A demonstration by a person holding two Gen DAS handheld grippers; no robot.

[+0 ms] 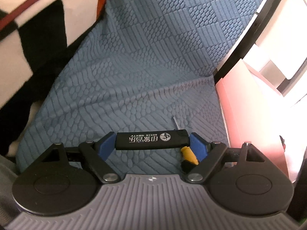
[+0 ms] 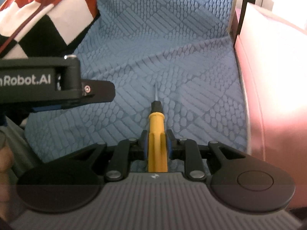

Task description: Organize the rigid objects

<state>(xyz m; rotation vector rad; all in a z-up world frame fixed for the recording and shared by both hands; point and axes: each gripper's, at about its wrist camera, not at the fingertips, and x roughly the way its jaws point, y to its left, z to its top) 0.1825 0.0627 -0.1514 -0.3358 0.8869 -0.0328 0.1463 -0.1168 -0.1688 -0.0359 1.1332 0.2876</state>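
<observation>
A black lighter [image 1: 151, 139] lies crosswise between the blue pads of the left gripper [image 1: 152, 143], pinched end to end. A yellow-handled screwdriver [image 2: 156, 134] is clamped lengthwise in the right gripper [image 2: 157, 143], its thin shaft pointing ahead. Beyond both tips stretches open blue textured fabric [image 1: 145, 61]. A checkered cloth [image 2: 44, 13] bounds the far left; a pink wall [image 2: 272, 80] closes the right edge.
</observation>
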